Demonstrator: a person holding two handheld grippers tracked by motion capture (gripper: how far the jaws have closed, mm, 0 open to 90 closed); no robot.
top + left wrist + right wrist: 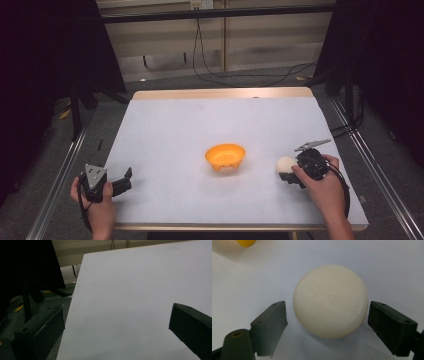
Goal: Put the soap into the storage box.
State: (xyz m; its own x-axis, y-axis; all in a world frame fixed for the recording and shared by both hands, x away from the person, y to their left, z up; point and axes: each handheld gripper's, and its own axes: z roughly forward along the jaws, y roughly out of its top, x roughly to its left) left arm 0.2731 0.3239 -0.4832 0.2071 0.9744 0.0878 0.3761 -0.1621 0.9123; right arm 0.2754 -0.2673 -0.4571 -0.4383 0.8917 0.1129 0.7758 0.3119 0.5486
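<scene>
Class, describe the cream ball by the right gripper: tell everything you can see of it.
The cream ball is round, smooth and matt, with faint pale scuffs; its material looks like wax or plastic. It rests on the white table cover, to the right of the orange bowl. The right gripper stands open around it, one jaw on each side, with small gaps showing, so neither appears to touch it.

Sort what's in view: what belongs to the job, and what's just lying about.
In the job, likely: ball between the open right tongs; orange bowl.
Lying about: left tongs, open over bare table; floor cables.
</scene>
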